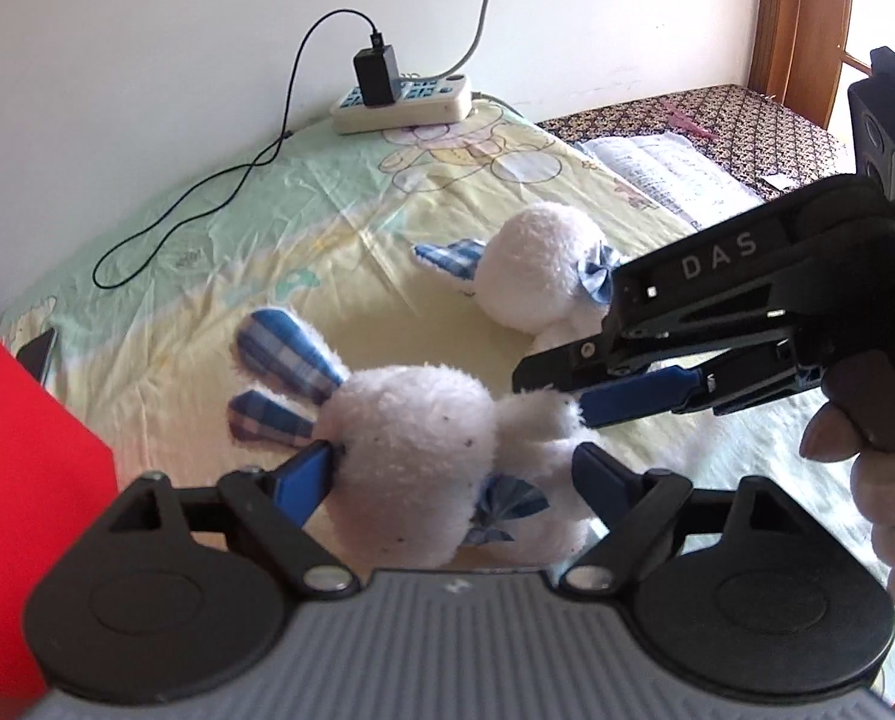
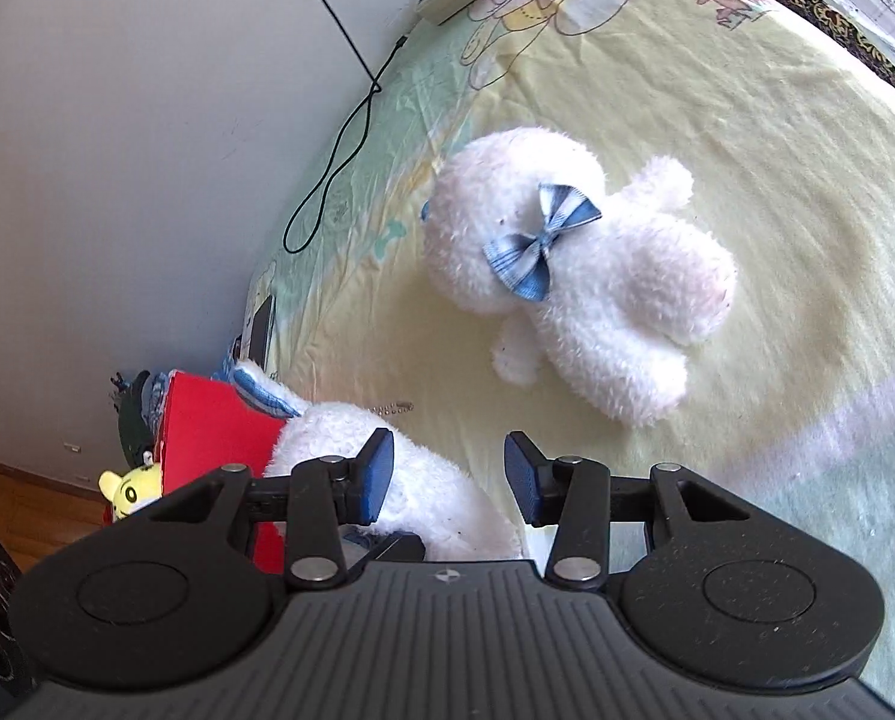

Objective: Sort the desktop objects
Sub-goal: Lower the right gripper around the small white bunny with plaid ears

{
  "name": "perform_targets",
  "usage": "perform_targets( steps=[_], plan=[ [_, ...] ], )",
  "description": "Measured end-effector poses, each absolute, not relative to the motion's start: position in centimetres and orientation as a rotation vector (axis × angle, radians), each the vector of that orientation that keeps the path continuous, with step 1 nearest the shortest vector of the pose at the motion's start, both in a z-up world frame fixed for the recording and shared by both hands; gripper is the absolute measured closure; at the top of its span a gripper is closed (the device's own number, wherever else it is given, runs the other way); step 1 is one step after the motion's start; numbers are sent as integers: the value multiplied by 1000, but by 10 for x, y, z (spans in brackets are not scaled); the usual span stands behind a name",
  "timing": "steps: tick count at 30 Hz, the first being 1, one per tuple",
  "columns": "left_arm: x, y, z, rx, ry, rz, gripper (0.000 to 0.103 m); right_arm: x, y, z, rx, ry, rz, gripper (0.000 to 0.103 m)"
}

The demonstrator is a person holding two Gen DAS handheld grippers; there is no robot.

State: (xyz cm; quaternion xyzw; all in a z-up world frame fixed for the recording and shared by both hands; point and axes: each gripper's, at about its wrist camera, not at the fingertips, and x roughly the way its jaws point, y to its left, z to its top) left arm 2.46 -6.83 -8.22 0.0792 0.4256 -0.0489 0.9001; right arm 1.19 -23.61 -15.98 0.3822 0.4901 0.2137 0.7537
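My left gripper [image 1: 453,468] has its blue pads on both sides of a white plush rabbit with blue plaid ears [image 1: 423,450] and is shut on it. The same rabbit shows at the lower left of the right wrist view [image 2: 399,480]. My right gripper [image 2: 447,477] is open, its left pad against that rabbit's fur, and it reaches in from the right in the left wrist view [image 1: 567,387]. A second white plush rabbit with a blue bow [image 2: 573,276] lies on the yellow sheet [image 2: 747,120], apart from both grippers; it also shows farther back in the left wrist view [image 1: 543,264].
A red box [image 1: 21,480] stands at the left, also in the right wrist view [image 2: 213,432], with a yellow toy [image 2: 129,489] beside it. A power strip with a black charger [image 1: 399,96] and cable [image 1: 207,192] lies by the wall. A dark phone [image 2: 263,327] lies near the sheet's edge.
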Motion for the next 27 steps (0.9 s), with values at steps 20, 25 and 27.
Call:
perform_targets(
  steps=[20, 25, 27],
  plan=[
    [45, 2, -115, -261, 1040, -67, 18, 59, -194, -148, 612, 1022, 538, 47],
    [59, -2, -122, -253, 1066, -78, 18, 54, -196, -150, 662, 1070, 551, 45],
    [59, 0, -123, -267, 1077, -87, 18, 51, -201, -151, 713, 1092, 540, 45]
  ],
)
